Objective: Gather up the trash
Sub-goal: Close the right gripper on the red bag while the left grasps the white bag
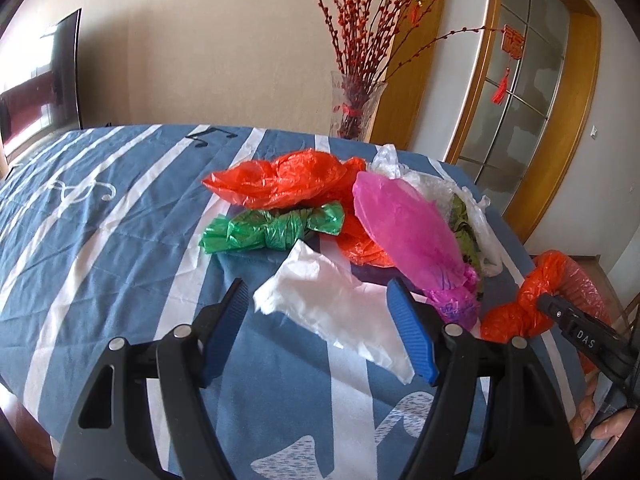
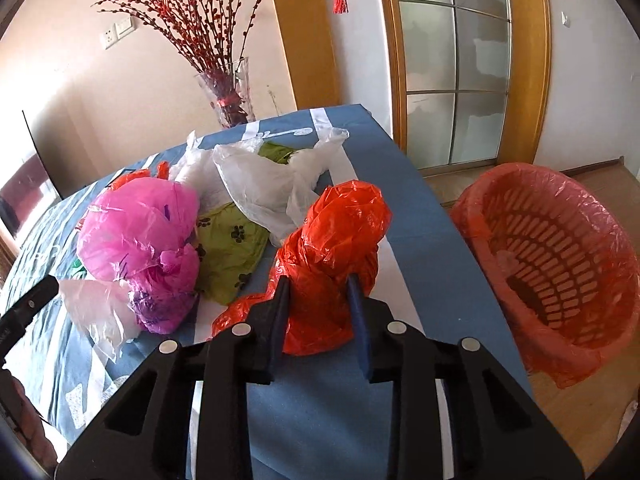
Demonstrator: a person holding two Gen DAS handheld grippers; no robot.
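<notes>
Between right tool [image 2: 318, 282] fingers: red bag [image 2: 336, 248]

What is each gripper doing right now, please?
Left gripper: open, around the white plastic bag, not gripping it.
Right gripper: closed on the red-orange plastic bag.

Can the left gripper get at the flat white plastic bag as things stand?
Probably yes. The left gripper is open, and the flat white plastic bag lies on the blue striped tablecloth between its fingers with nothing on top; the pink plastic bag sits just to the right.
</notes>
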